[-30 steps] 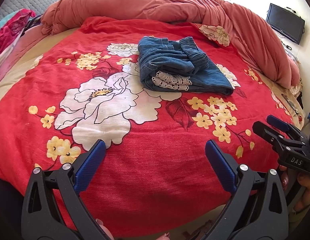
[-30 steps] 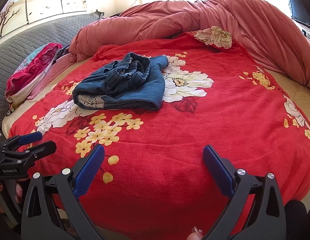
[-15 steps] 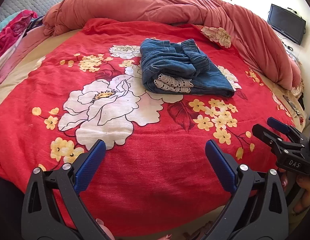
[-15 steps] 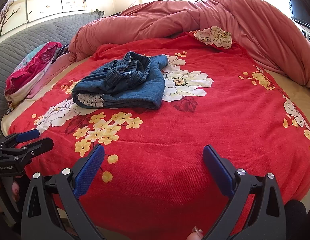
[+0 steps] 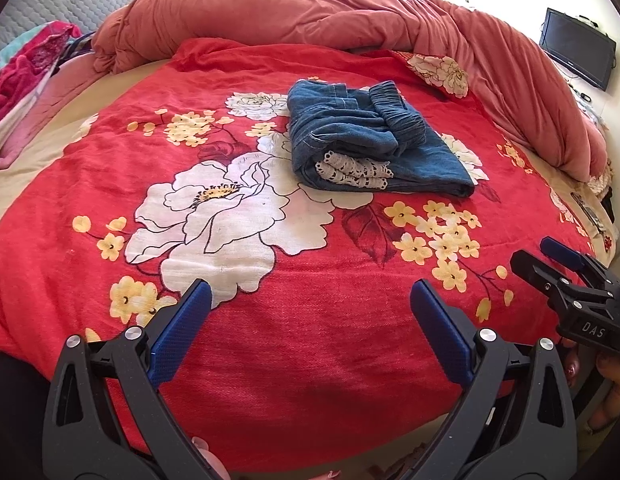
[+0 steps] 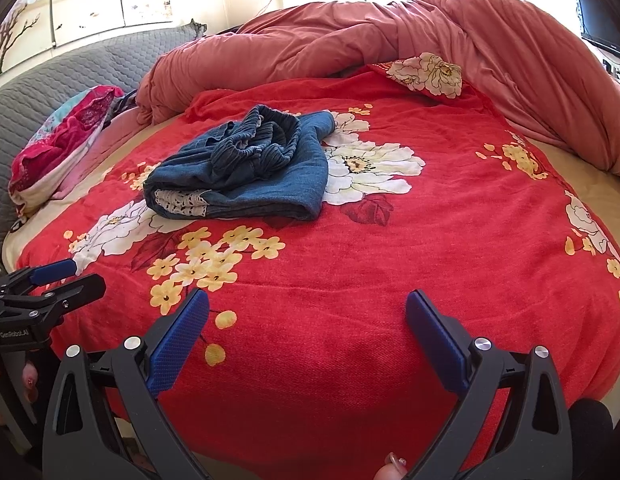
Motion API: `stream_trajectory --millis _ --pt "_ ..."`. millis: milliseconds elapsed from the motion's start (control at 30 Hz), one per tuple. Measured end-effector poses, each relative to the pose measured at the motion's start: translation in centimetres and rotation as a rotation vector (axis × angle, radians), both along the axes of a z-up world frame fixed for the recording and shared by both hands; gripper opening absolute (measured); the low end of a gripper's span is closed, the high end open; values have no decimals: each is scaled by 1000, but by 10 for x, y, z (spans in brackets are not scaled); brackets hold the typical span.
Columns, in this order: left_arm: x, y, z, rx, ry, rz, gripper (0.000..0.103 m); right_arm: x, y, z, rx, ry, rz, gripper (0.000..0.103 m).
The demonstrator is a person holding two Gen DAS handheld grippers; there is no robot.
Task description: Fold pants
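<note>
Left wrist view, folded pants well beyond left gripper, spread wide.

Folded pants on bedspread, duvet behind, both tongs well before them
</note>
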State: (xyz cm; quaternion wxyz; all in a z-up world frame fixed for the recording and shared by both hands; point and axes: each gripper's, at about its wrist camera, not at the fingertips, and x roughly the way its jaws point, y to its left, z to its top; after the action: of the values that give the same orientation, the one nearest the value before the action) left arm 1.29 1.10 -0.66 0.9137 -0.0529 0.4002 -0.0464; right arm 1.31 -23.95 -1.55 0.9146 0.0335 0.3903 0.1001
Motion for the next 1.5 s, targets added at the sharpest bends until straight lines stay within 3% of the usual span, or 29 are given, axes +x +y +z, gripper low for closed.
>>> stream_trajectory --millis 1500 --pt "-5 1 7 -9 -25 8 94 -1 -1 4 -7 -7 -6 98"
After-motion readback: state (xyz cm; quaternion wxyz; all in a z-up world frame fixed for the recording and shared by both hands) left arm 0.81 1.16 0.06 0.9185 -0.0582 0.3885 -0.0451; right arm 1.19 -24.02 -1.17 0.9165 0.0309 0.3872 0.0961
